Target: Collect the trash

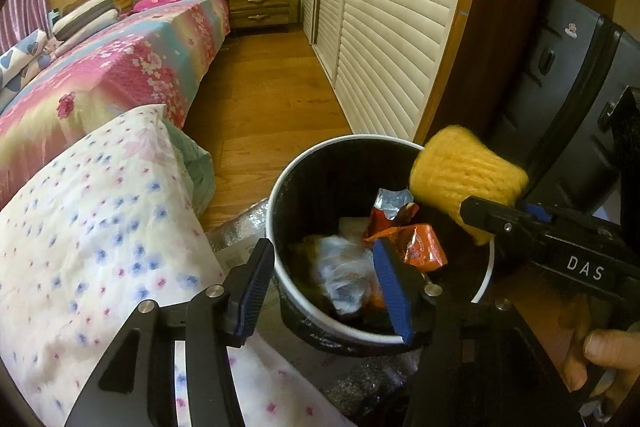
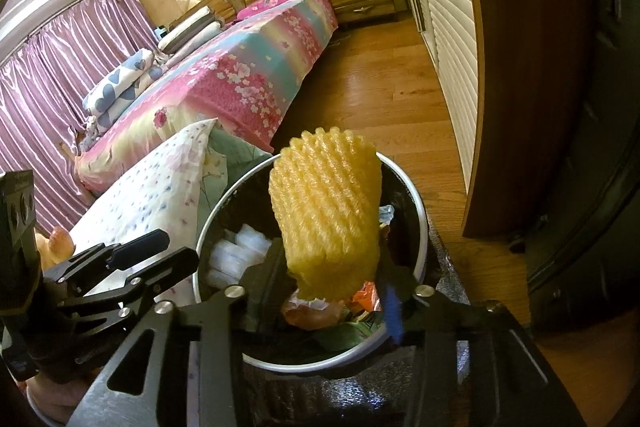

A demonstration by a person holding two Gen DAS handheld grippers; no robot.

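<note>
We note a black trash bin (image 1: 320,179) with a white rim on the wooden floor (image 1: 264,99), beside the bed's floral quilt (image 1: 100,211). Inside we see an orange-red snack wrapper (image 1: 420,243), crumpled clear plastic (image 1: 344,275) and, in the right wrist view, white packets (image 2: 240,251) against the near wall. The only legible writing is "DAS" on the right gripper's body; the wrapper's print is too small for us to read.

The right gripper (image 2: 332,279) is clamped on the lower end of a yellow foam net sleeve (image 2: 326,211), which stands up from the fingers directly over the bin opening. The left gripper (image 1: 324,291) hovers at the bin's near rim, fingers wide apart, holding nothing.
</note>
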